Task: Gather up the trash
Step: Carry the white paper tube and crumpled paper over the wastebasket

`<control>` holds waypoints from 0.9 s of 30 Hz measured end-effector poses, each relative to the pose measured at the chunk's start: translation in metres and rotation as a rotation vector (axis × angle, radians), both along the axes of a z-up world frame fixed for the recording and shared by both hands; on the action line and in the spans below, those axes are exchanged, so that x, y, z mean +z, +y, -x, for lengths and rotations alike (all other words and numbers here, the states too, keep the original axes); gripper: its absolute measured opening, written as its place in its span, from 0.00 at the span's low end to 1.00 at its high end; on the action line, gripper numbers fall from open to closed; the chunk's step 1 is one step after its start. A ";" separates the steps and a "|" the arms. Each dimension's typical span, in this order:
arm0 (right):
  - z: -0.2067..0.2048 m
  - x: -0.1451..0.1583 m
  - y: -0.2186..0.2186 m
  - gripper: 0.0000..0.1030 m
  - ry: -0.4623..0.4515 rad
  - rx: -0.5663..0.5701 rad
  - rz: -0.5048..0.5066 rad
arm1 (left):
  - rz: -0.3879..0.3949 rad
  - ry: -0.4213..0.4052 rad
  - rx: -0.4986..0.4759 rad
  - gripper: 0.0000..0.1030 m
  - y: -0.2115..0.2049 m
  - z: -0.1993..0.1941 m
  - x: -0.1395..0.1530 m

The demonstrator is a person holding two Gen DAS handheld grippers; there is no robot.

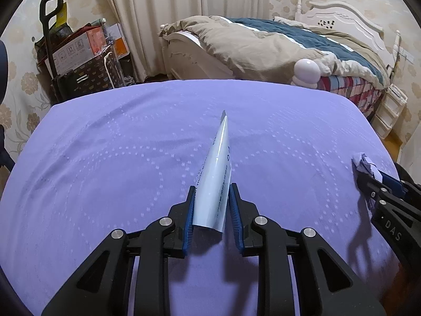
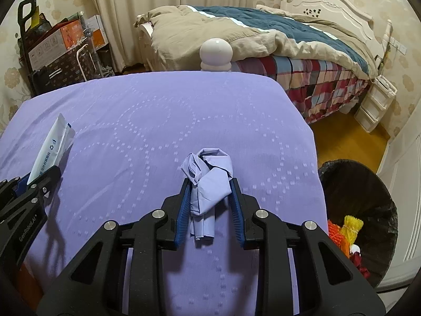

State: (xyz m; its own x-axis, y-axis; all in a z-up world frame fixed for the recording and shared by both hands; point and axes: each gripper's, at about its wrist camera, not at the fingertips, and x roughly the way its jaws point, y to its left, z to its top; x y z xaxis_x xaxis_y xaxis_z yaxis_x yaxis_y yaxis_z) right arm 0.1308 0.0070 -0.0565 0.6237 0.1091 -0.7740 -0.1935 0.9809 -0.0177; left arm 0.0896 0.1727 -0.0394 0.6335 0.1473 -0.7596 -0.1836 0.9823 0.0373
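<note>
My left gripper [image 1: 211, 193] is shut on a flat white packet [image 1: 217, 173] with blue print, held above the purple cloth [image 1: 105, 158]. The packet [image 2: 51, 150] and left gripper [image 2: 43, 176] also show at the left of the right wrist view. My right gripper [image 2: 209, 188] is shut on a crumpled lilac wad [image 2: 208, 179], held over the cloth. The wad [image 1: 364, 166] and the right gripper [image 1: 368, 181] also show at the right edge of the left wrist view.
A black-lined trash bin [image 2: 363, 210] stands on the floor to the right, holding yellow and orange netting [image 2: 347, 229]. A bed with a beige and blue quilt [image 2: 263, 36] lies beyond. A white round-topped object [image 2: 215, 52] stands behind the cloth's far edge. Boxes and bags [image 1: 79, 60] stand at back left.
</note>
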 end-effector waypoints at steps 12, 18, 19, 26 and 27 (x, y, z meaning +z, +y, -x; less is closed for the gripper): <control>0.038 0.003 -0.016 0.27 0.000 0.005 -0.023 | 0.029 -0.014 -0.050 0.24 -0.024 0.032 0.003; 0.058 0.005 -0.027 0.27 -0.010 0.002 -0.028 | 0.034 -0.026 -0.086 0.24 -0.043 0.047 0.006; 0.062 0.005 -0.030 0.27 -0.011 0.000 -0.029 | 0.034 -0.028 -0.090 0.24 -0.045 0.049 0.006; 0.086 0.010 -0.050 0.27 -0.031 -0.019 -0.033 | 0.038 -0.034 -0.128 0.24 -0.067 0.062 0.006; 0.089 0.010 -0.054 0.27 -0.035 -0.025 -0.034 | 0.040 -0.037 -0.133 0.24 -0.070 0.063 0.007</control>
